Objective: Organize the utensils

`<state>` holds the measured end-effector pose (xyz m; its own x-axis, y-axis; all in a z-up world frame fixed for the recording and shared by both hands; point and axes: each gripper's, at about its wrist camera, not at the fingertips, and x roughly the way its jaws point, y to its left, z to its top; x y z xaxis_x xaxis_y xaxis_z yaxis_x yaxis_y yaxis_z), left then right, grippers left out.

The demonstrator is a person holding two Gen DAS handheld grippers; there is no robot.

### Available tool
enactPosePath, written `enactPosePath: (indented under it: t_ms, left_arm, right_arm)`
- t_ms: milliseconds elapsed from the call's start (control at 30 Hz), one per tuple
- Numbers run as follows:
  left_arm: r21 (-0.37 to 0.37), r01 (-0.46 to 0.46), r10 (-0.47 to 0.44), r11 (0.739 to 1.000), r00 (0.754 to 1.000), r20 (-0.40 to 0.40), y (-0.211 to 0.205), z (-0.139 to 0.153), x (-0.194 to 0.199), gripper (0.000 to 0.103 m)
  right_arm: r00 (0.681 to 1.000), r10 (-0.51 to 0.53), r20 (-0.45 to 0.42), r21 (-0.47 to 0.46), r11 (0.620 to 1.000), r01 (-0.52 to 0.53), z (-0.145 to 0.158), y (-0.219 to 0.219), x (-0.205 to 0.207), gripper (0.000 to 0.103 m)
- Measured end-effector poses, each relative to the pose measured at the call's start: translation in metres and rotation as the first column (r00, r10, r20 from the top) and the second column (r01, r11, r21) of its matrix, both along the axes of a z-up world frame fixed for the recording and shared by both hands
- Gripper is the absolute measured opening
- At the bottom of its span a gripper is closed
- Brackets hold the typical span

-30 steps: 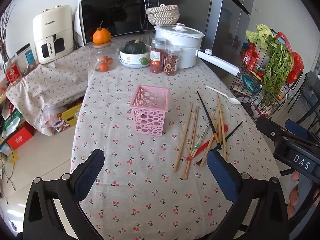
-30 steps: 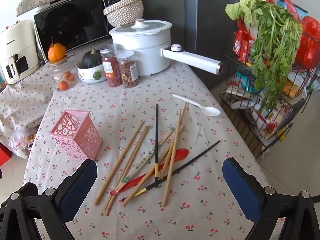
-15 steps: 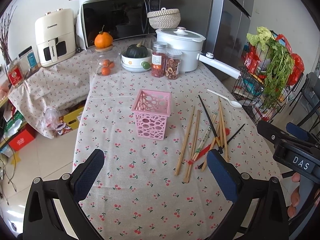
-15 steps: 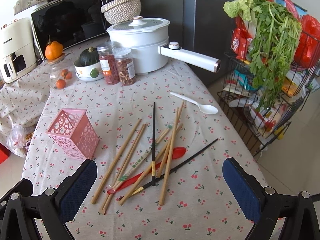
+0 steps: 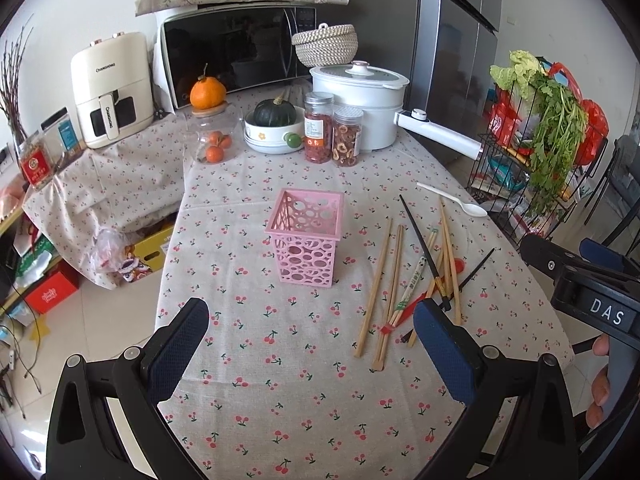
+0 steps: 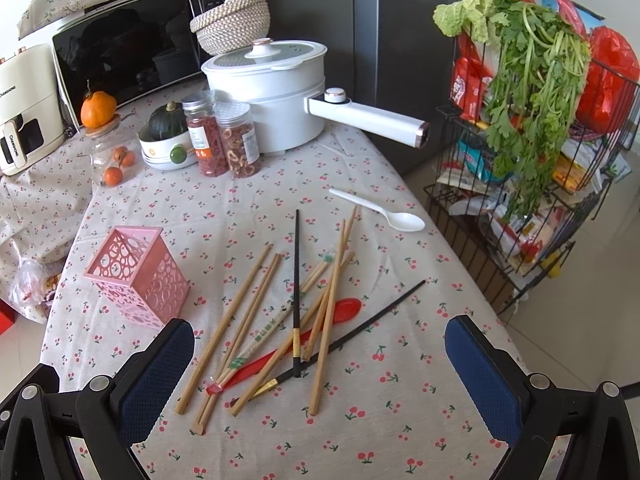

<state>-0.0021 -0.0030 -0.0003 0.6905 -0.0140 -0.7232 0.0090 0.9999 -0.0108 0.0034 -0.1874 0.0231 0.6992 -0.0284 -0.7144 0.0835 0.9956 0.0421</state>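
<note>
Both views have pulled back and up from the tabletop point(image 5: 280, 360) since a second ago; nothing on it has shifted. Left gripper point(image 5: 308, 348) and right gripper point(image 6: 320, 372) hang spread and empty. Right of the holder point(image 5: 306, 236), presumably their destination, chopsticks point(image 6: 280, 304), red spoon point(image 6: 320, 320) and white spoon point(image 6: 384, 212) lie loose.

bare cloth point(image 5: 280, 360) before pink basket point(image 5: 306, 246)

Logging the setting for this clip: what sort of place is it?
Most likely a home kitchen or dining corner. A microwave and an air fryer stand behind a table under a cherry-print tablecloth, a refrigerator is at the back, and a wire rack holds leafy greens.
</note>
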Motion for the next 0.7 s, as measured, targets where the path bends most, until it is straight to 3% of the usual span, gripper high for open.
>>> enactPosePath:
  t_ms: [700]
  left_arm:
    - [0.007, -0.007, 0.007, 1.000, 1.000, 0.023, 0.0026, 0.0015, -0.0039, 0.103]
  right_arm:
    - [1.000, 0.003, -0.010, -0.017, 1.000, -0.003, -0.0034, 0.0024, 0.0037, 0.103]
